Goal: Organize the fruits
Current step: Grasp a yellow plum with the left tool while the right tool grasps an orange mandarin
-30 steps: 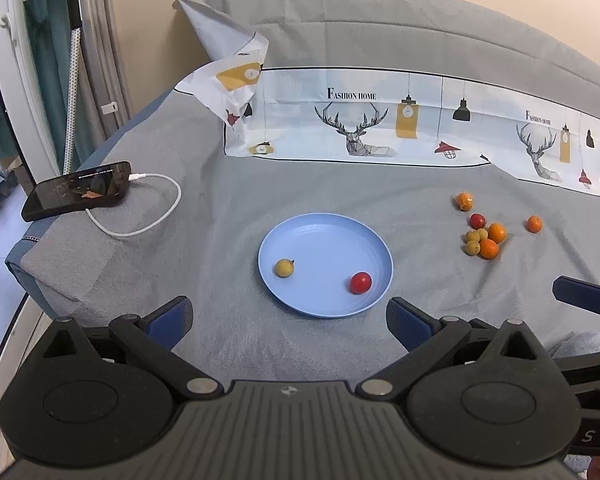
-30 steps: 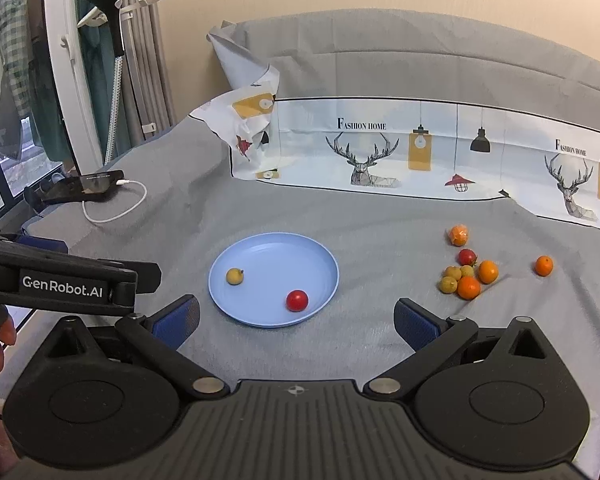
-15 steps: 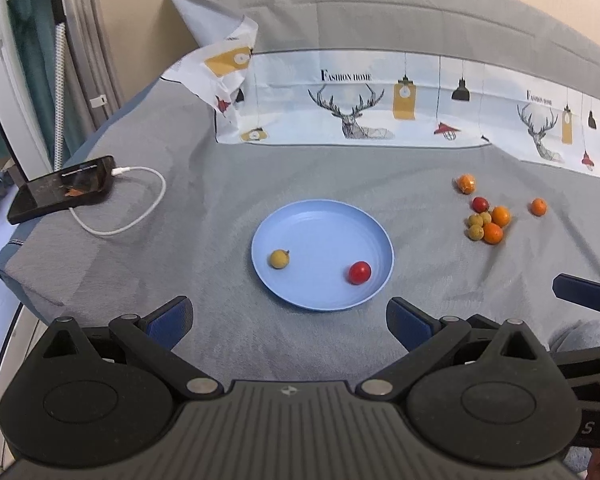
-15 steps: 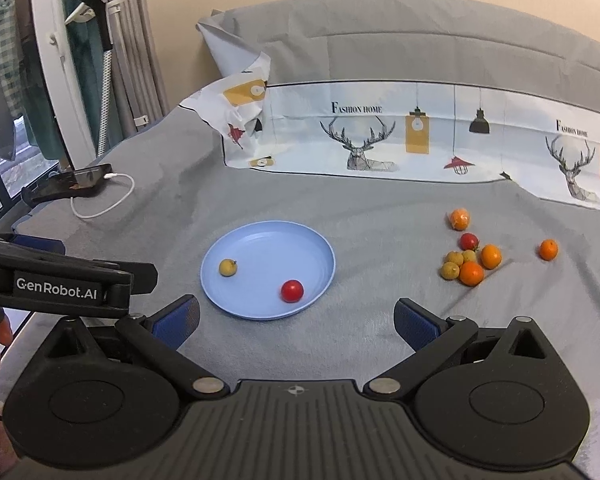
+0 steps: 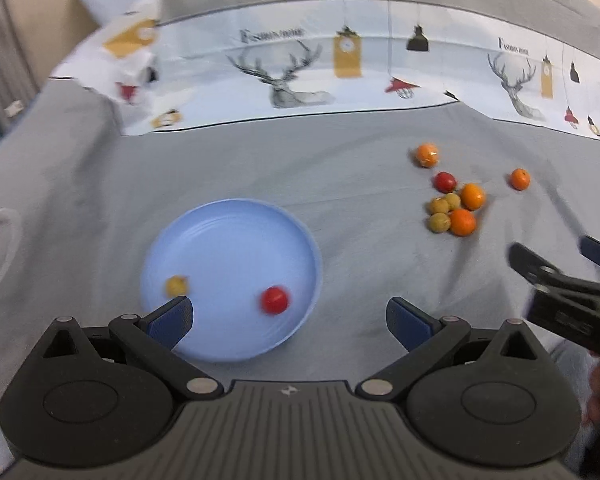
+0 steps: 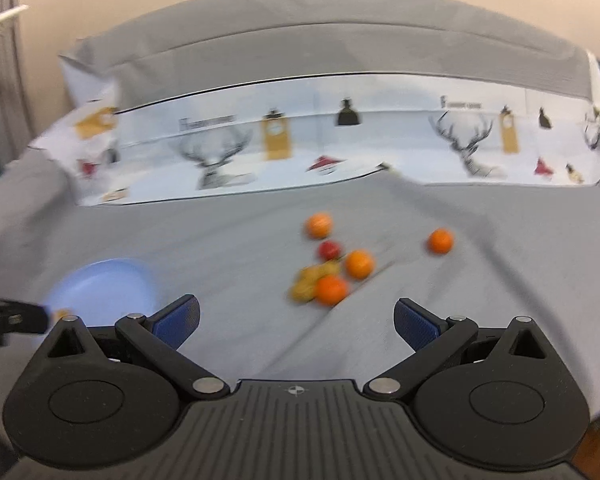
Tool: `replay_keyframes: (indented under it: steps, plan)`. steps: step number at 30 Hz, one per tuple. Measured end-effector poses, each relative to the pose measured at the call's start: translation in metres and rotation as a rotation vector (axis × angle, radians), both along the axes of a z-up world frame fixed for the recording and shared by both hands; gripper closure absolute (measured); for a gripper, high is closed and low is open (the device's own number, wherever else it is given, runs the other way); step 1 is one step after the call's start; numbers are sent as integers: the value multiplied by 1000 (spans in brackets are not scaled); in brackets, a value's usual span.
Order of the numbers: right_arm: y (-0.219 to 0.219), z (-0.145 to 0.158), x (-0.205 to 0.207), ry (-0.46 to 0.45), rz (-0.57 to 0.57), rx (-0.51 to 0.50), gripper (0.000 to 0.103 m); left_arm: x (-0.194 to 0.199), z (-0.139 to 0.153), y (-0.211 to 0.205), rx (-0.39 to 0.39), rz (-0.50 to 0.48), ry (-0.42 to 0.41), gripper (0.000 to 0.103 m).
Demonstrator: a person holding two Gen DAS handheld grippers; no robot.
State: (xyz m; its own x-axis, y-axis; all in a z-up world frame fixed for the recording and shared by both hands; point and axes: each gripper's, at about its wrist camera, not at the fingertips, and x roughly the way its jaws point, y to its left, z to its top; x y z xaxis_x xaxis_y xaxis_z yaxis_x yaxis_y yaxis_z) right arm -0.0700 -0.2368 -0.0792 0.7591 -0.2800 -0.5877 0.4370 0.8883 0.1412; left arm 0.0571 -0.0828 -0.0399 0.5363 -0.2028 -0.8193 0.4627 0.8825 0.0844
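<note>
A blue plate (image 5: 236,236) lies on the grey cloth and holds a red cherry tomato (image 5: 275,299) and a small yellow fruit (image 5: 176,285). To its right is a loose cluster of fruit (image 5: 454,210): oranges, yellowish fruits and a red tomato (image 5: 445,181), with one orange (image 5: 519,179) apart. My left gripper (image 5: 290,320) hovers open over the plate's near edge, empty. My right gripper (image 6: 296,322) is open and empty, just short of the cluster (image 6: 332,272); the plate (image 6: 108,284) shows at its left. The right view is blurred.
A white printed cloth with deer and lamps (image 5: 340,68) runs along the back of the grey surface. The right gripper's body (image 5: 568,304) enters the left wrist view at the right edge. The left gripper's finger (image 6: 8,314) shows at the right view's left edge.
Both grippers have moved forward and to the right. The plate now sits under the left gripper's fingers, and the fruit cluster is centred and closer in the right wrist view. Both stay open.
</note>
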Motion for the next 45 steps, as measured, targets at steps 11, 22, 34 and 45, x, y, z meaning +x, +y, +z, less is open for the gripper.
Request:
replay_keyframes:
  steps: [11,22,34,45]
  plan:
    - [-71,-102,117,161,202,-166,1,59,-59,-106,90,-90,15,0]
    - [-103,-138,119,181,191,-182,1,79,-108,-179,105,-231,78,0]
    - [-101,-137,133,149,197,-35,41,96,-120,-189,114,-185,102,0]
    - [-163,-147,84,159,-79,48,66,100,-142,-221,51,-233,218,2]
